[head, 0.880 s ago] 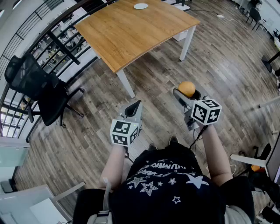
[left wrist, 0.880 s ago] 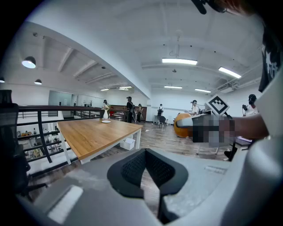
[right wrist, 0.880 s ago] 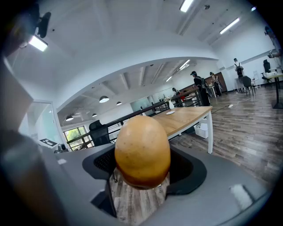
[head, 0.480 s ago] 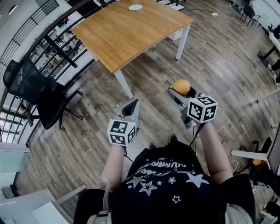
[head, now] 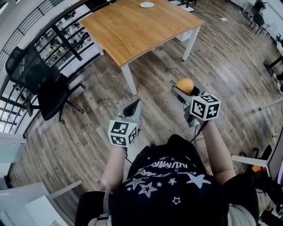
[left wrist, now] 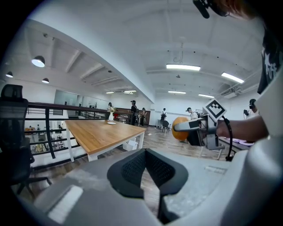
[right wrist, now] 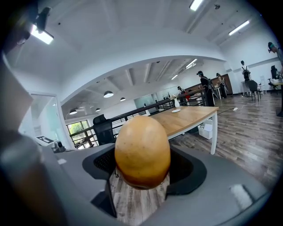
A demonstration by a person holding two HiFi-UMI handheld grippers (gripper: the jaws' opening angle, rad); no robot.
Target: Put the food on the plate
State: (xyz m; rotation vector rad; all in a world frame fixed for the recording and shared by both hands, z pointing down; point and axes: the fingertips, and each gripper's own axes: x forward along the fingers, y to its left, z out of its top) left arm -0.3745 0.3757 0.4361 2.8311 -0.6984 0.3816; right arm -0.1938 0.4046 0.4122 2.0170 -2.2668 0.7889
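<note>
Right claw (head: 185, 90): clamped on the round orange food (head: 185, 84), which hangs in mid-air, well apart from the plate (head: 147, 5) on the table (head: 132, 31). Left claw (left wrist: 145, 154): pinched together, empty. Risk: the smooth food probably slips free on the way if the grip loosens.

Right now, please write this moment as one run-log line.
right gripper: shut on food | left gripper: shut, empty | plate: on table, ahead

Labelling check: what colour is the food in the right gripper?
Food: orange-yellow, best in right gripper view.
</note>
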